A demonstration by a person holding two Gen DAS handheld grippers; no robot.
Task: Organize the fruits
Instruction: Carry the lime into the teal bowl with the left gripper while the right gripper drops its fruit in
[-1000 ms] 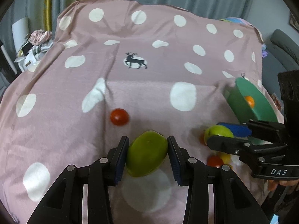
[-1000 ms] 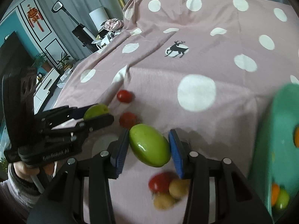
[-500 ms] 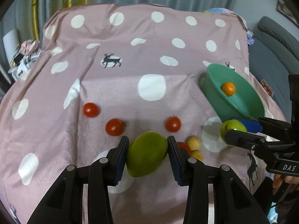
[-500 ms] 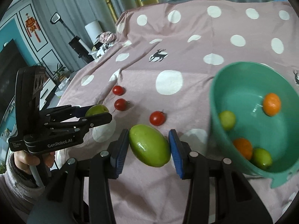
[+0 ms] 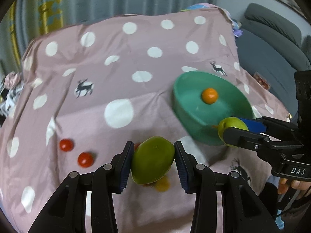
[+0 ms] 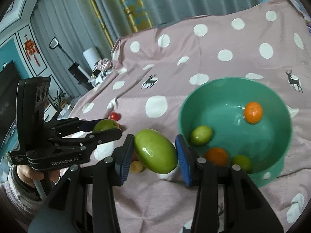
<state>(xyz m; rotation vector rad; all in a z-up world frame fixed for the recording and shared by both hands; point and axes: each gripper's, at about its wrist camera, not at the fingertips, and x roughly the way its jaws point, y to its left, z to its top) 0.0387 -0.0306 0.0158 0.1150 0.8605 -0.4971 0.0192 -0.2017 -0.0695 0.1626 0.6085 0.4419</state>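
Both tongs tilt downward over the polka-dot bed: the left tongs [image 5: 153, 160] pinch a green fruit [image 5: 152, 160] beside the green bowl [image 6: 279, 136], and the right tongs [image 6: 155, 153] pinch another green fruit [image 6: 155, 151] just short of the bowl's rim. The left tool's body reads "GenRobot.AI" and the right's "DAS".

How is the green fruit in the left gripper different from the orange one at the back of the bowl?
The green fruit is bigger and egg-shaped; the orange fruit is small and round. The green fruit is clamped in the left gripper above the cloth; the orange fruit lies loose inside the teal bowl. Both look smooth.
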